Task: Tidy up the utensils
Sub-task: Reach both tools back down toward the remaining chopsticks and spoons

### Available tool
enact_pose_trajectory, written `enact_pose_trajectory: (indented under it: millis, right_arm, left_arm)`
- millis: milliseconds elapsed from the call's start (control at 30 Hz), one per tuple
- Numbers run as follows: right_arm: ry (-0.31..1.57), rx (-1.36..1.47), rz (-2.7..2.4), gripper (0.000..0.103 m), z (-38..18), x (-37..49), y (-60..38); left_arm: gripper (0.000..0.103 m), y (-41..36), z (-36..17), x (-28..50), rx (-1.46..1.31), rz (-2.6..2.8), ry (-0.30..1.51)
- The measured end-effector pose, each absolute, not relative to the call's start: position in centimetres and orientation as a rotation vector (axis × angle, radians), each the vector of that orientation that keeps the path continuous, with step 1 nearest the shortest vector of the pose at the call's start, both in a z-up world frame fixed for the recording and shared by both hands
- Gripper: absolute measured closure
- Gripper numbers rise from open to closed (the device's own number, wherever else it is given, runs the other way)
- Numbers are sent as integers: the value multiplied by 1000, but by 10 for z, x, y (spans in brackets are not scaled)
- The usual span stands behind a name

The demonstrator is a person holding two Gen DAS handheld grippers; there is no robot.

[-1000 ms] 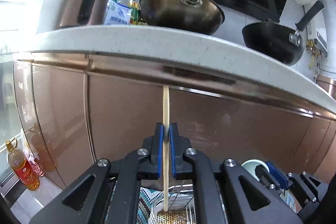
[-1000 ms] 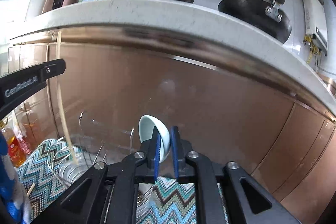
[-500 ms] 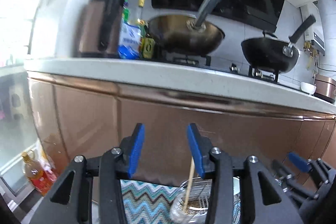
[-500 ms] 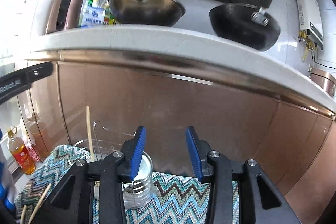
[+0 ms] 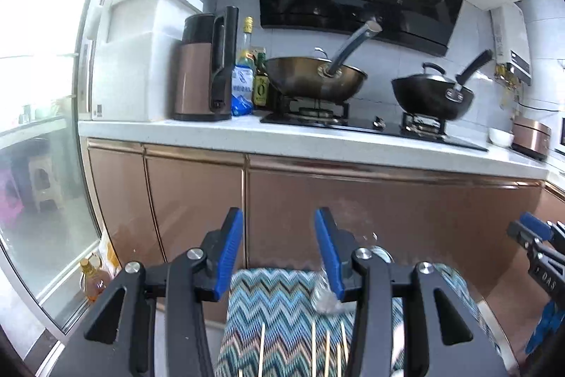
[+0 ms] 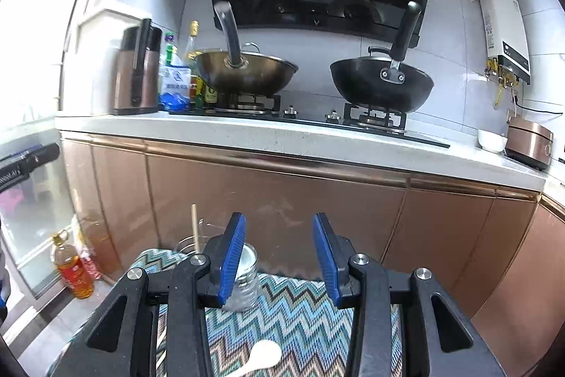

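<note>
Both claws are spread wide with nothing between their blue pads. Left gripper point(image 5: 279, 249) hovers over a zigzag-patterned cloth point(image 5: 279, 292); right gripper point(image 6: 279, 253) hovers over the same cloth point(image 6: 293, 313), further along.

Below the left claw, at the near edge of the view, several wooden chopsticks point(image 5: 312, 350) lie side by side on the cloth, roughly parallel, their lower ends cut off by the frame. Just beyond the tip of its right finger sits a clear container point(image 5: 326, 295), mostly hidden by that finger, so its contents cannot be made out from this side.

Ahead of the right claw, behind its left finger, a clear ribbed jar point(image 6: 245, 283) stands upright on the cloth with something white inside near its rim; what it is cannot be told. Further left and behind that jar stands a second clear holder point(image 6: 189, 242), from which one chopstick point(image 6: 195, 227) sticks up nearly vertical. Beneath the right claw, close to the camera, a white spoon point(image 6: 263, 354) lies loose on the cloth, bowl end toward the jar.

Beyond both claws, copper cabinet doors point(image 6: 282, 200) stand under a pale countertop point(image 6: 247, 133).
</note>
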State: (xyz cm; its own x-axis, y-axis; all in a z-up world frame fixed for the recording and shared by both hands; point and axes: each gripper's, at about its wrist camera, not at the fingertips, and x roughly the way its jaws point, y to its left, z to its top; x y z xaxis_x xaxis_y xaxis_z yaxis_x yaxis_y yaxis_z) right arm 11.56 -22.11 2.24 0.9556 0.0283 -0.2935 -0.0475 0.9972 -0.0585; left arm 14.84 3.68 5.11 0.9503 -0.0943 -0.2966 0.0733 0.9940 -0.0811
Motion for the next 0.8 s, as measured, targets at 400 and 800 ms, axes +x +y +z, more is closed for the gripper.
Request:
enact_pose_trajectory:
  millis: [400, 800]
  right_arm:
    - [448, 11, 79, 66, -22, 90, -257]
    - [652, 118, 146, 67, -104, 116, -285]
  left_arm:
    - [62, 14, -13, 145, -107, -311, 590]
    - [63, -31, -104, 192, -109, -426, 847]
